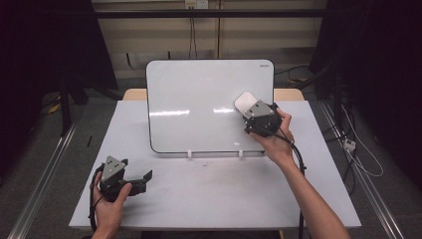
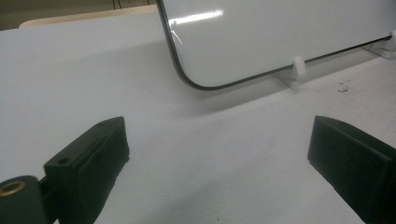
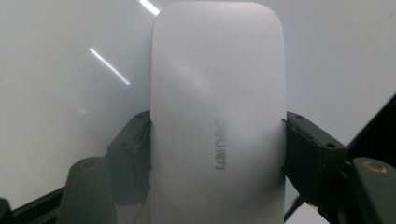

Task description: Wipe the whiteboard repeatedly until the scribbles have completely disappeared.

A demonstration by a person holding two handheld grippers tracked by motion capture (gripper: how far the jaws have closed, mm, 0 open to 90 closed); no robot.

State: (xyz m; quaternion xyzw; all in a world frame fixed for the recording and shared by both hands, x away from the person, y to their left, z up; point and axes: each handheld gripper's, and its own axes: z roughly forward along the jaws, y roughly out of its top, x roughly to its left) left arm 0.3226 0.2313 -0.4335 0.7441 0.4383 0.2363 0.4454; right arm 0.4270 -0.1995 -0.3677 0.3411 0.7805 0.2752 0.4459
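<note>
The right gripper [image 1: 250,110] is clamped on a white whiteboard eraser [image 3: 217,116], apparently touching the whiteboard [image 1: 199,104] at its right side. Near left, the left gripper [image 2: 217,154] rests on the table [image 1: 199,194], jaws apart.

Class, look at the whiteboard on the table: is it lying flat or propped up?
Propped up. The whiteboard leans back on its bottom edge, held by two small white clips on the table.
</note>
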